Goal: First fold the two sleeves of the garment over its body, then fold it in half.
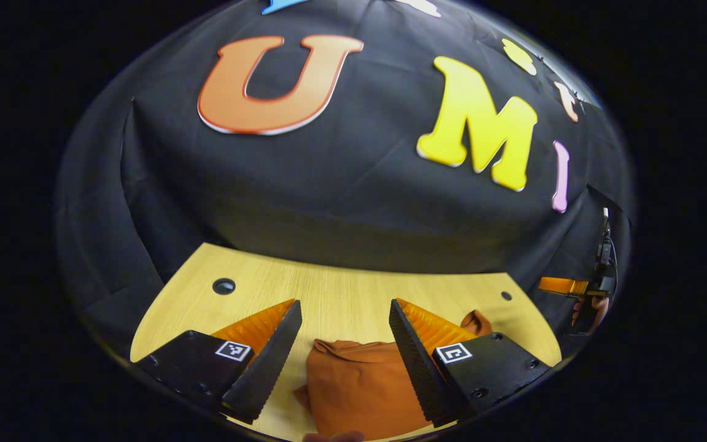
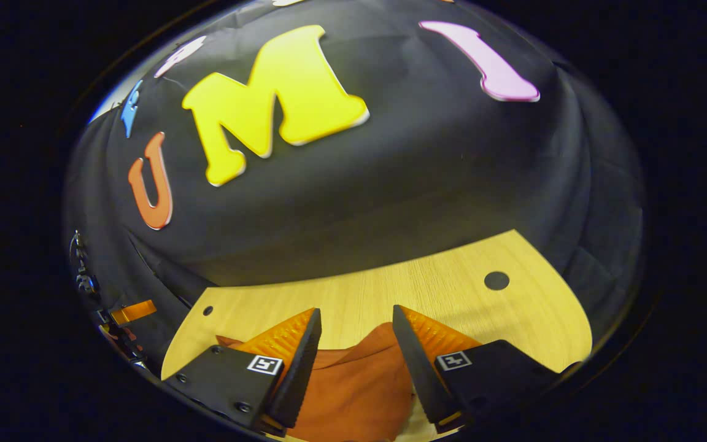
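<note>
Currently, step in hand: judged from how the cloth lies, the folding looks far along or done, since the garment sits as a compact bundle with no sleeve spread out to the side; which fold remains I cannot tell.
Garment: an orange long-sleeve top [image 1: 359, 387], bunched and folded on the wooden table [image 1: 341, 288], at its near edge; in the right gripper view the same cloth [image 2: 359, 387] lies low between the fingers.
Left gripper [image 1: 344, 356]: fingers spread wide, held above the garment, nothing between them; whether the tips touch the cloth cannot be told.
Right gripper [image 2: 353, 362]: fingers likewise spread apart, empty, poised over the cloth's far edge; contact cannot be told.
Other gripper seen afar: at the right rim of the left gripper view, a hand [image 1: 587, 310] holds the right tool off to the side of the table.
Table: pale wood grain, with small dark holes near the far corners [image 1: 224, 286].
Doing it well: if a half fold remains, I would judge it best to pinch the two near corners of the bundle evenly, one per gripper, lift only enough to clear the layer below, carry both across together so the edges meet square, then let go at the same time.
Risk: a grab through several layers may drag the tucked sleeves loose.
</note>
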